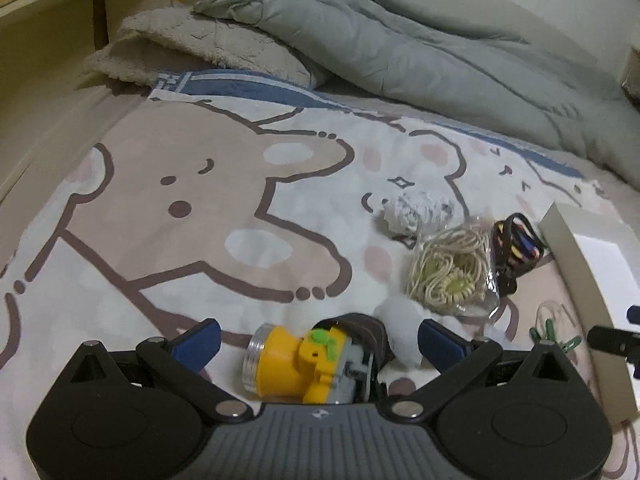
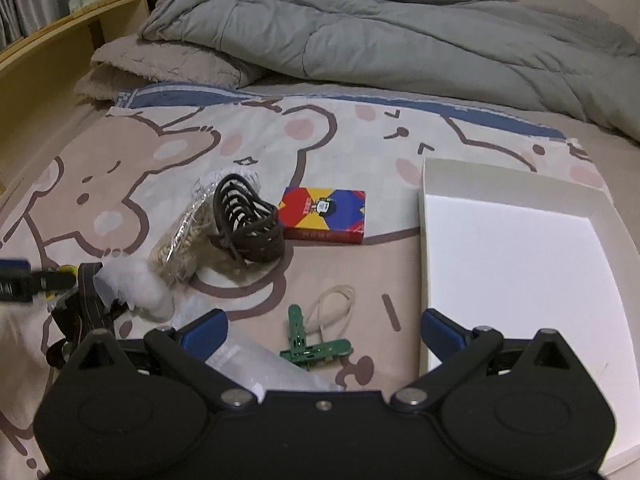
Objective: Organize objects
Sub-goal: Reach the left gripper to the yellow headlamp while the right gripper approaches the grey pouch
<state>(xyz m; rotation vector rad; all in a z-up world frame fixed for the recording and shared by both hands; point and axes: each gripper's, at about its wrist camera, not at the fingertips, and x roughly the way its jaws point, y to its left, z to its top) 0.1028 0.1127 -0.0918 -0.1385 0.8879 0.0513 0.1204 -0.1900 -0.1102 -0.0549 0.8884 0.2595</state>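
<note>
On the bear-print bed sheet (image 1: pixel 180 208), a yellow plastic headlamp (image 1: pixel 296 360) is straddled by the left gripper (image 1: pixel 320 340), fingers apart like the right gripper's (image 2: pixel 324 330); its trailing strap could be snagged.

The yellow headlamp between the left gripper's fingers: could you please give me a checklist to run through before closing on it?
1. Left gripper open: ok, both fingers spread wide.
2. Yellow headlamp between the fingers: ok, it lies roughly centred, lens pointing left.
3. Headlamp strap out of the way: not ok, it is bunched by the right finger with a piece of white tissue.
4. Bag of cord apart from the grasp: ok, it lies farther away, on the right.
5. White box ready: ok, nothing visible inside.
6. Right gripper free: ok, open, holding nothing, over the green clips.
</note>
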